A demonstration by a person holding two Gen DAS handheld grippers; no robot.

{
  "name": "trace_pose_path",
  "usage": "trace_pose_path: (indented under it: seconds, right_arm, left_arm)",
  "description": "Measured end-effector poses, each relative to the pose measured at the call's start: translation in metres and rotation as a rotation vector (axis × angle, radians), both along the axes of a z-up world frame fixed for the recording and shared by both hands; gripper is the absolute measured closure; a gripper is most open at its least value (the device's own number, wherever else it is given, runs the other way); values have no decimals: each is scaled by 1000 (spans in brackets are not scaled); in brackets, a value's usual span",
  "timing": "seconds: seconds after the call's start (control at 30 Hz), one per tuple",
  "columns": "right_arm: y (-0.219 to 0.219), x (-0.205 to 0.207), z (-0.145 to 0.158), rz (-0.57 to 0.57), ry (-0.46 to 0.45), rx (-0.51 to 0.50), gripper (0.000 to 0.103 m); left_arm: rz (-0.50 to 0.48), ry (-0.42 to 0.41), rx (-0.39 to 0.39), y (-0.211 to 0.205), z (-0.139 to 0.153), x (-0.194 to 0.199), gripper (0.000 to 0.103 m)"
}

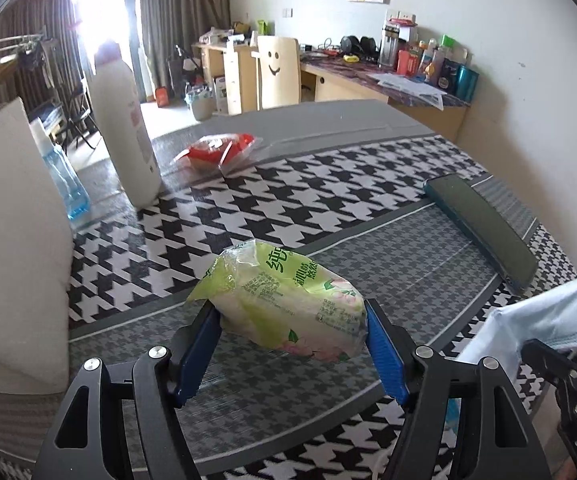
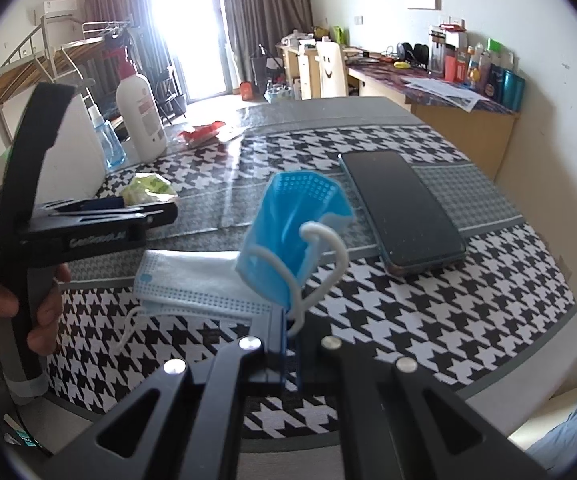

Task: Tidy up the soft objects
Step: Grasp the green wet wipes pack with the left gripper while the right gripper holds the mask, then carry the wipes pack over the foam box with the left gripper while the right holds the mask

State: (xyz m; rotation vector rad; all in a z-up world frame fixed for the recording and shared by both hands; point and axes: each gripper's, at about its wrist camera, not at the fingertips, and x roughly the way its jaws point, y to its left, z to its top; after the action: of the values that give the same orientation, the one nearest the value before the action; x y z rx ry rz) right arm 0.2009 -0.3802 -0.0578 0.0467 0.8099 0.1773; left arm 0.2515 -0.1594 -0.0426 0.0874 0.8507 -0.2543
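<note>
Nearest, the right gripper [image 2: 290,330] has its jaws pressed together on a folded blue face mask [image 2: 288,232], pinching its lower edge so the mask stands up above the pads with a white ear loop [image 2: 320,264] hanging free. Just beside it, a second face mask [image 2: 192,284], paler, lies flat on the houndstooth tablecloth [image 2: 428,320]; it looks set down, though whether that is its final spot I cannot tell.

To the left, the person's hand [image 2: 12,304] grips the handle of the left gripper [image 1: 292,320]. Its blue pads [image 1: 384,344] are spread wide and press on either end of a green-and-white tissue pack [image 1: 288,300], whose wrapper bulges between them; the pack appears lifted slightly off the cloth, so this piece reads as picked up and not yet placed.

Further out, a dark smartphone [image 2: 400,208] lies flat, well apart from the soft things. Beyond, a red-and-clear plastic packet [image 1: 216,152] sits untouched near the far edge, close to a tall white bottle [image 1: 124,120] and a blue clear bottle [image 1: 64,184].

In my judgement the job is partway: two soft items are in hand and need a resting place, perhaps beside the flat mask, and the red packet is left to deal with
</note>
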Motion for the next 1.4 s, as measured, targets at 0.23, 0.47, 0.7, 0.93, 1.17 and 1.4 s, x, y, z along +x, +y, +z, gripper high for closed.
trace_pose_path:
  seconds: [0.23,0.47,0.7,0.93,1.17,1.4]
  right_arm:
    - [9,-2,6,15,-15,-4,98]
    - [21,-3,16,23,-38,-7,98]
    - [34,-7,25,39,-59,-1,98]
    - [44,-12,37,57,-90,11,98]
    - [60,-11,44,88,-108,19,98]
    - [72,-9,53,111,-131,16,98]
  left_arm:
    - [-10,-28,-9,8,16,-14,32]
    - [-2,-73,-14,20,29,-29,32]
    - [11,-116,-21,36,43,-45,32]
    - [31,-181,-40,57,62,-67,32]
    - [51,-193,-64,77,72,-79,32]
    - [86,-255,-73,96,91,-90,32]
